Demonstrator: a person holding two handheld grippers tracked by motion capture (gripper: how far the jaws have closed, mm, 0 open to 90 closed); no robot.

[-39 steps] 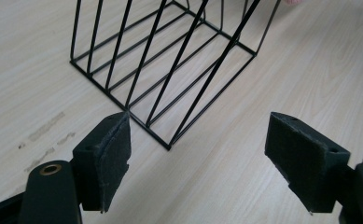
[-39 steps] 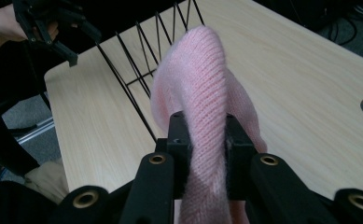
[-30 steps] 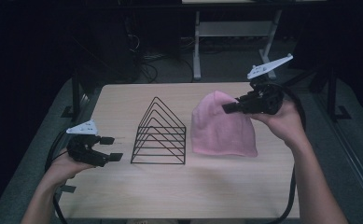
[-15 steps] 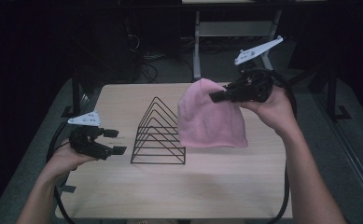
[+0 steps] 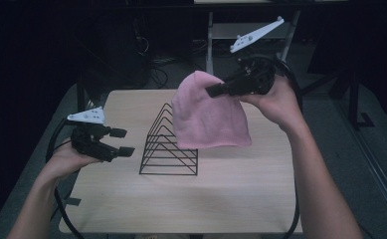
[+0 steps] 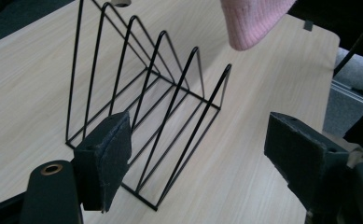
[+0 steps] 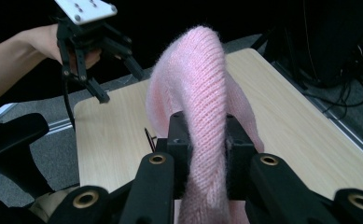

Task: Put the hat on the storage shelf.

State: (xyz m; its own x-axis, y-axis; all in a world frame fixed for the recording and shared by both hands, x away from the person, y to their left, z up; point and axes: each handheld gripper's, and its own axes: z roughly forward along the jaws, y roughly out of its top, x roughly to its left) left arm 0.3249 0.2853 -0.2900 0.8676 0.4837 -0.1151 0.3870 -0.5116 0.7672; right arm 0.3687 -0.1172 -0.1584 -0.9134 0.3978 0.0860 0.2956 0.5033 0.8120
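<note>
A pink knitted beanie (image 5: 208, 117) hangs in the air above the table, pinched near its top by my right gripper (image 5: 216, 90), which is shut on it. The right gripper view has the knit fabric (image 7: 202, 93) squeezed between the two jaws. The beanie's lower edge (image 6: 256, 23) hangs over the right end of a black wire rack (image 5: 171, 145) with triangular dividers, standing on the wooden table (image 5: 231, 199). My left gripper (image 5: 123, 142) is open at the table's left edge, jaws wide apart, facing the wire rack (image 6: 142, 107) and holding nothing.
A metal stand and cables (image 5: 211, 35) sit on the dark floor behind the table. A black cable (image 5: 61, 199) trails from the left gripper down the table's left side. Bare wood lies in front of the rack.
My right gripper has lifted the beanie off the table and carried it up and left, toward the rack. The left gripper has stayed open, shifting slightly toward the rack.
</note>
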